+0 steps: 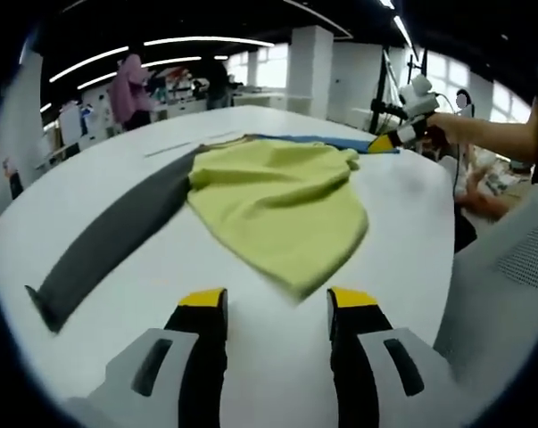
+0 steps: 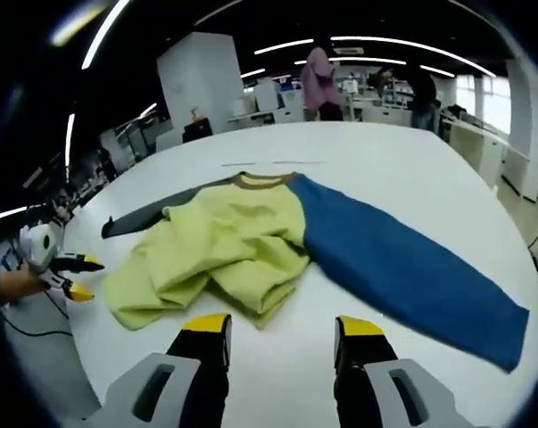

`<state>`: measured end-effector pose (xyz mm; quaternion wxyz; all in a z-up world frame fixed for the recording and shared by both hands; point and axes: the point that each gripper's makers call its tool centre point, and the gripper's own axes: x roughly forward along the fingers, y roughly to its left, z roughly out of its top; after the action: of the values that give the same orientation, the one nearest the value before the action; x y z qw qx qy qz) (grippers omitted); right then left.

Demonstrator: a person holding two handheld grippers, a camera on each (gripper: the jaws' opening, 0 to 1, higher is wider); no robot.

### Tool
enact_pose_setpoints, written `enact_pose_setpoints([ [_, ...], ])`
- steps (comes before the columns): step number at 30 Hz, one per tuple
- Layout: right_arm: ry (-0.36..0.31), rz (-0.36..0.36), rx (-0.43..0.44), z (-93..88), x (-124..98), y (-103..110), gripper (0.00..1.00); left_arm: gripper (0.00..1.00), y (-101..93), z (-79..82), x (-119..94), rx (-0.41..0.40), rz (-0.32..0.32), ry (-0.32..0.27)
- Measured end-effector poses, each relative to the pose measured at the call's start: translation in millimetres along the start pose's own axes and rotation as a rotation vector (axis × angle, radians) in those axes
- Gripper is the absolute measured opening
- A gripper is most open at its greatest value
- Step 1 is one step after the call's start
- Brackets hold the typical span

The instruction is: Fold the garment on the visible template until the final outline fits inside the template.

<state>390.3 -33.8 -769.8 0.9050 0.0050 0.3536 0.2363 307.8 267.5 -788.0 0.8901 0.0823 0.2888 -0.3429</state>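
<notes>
— What sits nearest in the left gripper view?

— The left claw, released: two black jaws with yellow tips standing apart over bare white tabletop, nothing between them.

— And just past it?

— The garment, a soft knit top. Its yellow-green body lies rumpled in thick folds, the hem end reaching toward the claw but stopping short of the tips. A flat grey sleeve stretches out toward the tabletop's near left edge.

— The right gripper view?

— The right claw is likewise released, jaws parted above the smooth tabletop. The garment lies just ahead, its bunched yellow-green cloth nearest the left jaw, not touching. A long blue sleeve runs flat and smooth toward the right edge, and a brown ribbed collar shows at the far side.

— Farther off?

— In the left gripper view the right claw hovers at the far edge by the blue sleeve; whether it touches, I cannot tell. A person in pink stands beyond, among the desks.
</notes>
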Motion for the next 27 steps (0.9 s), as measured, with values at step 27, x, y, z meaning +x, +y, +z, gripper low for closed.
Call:
enact_pose_setpoints([
  [27,0.018,-0.098,-0.069,-8.5,37,9,0.10,0.08,-13.8,25.3,27,0.069,-0.016,-0.060],
])
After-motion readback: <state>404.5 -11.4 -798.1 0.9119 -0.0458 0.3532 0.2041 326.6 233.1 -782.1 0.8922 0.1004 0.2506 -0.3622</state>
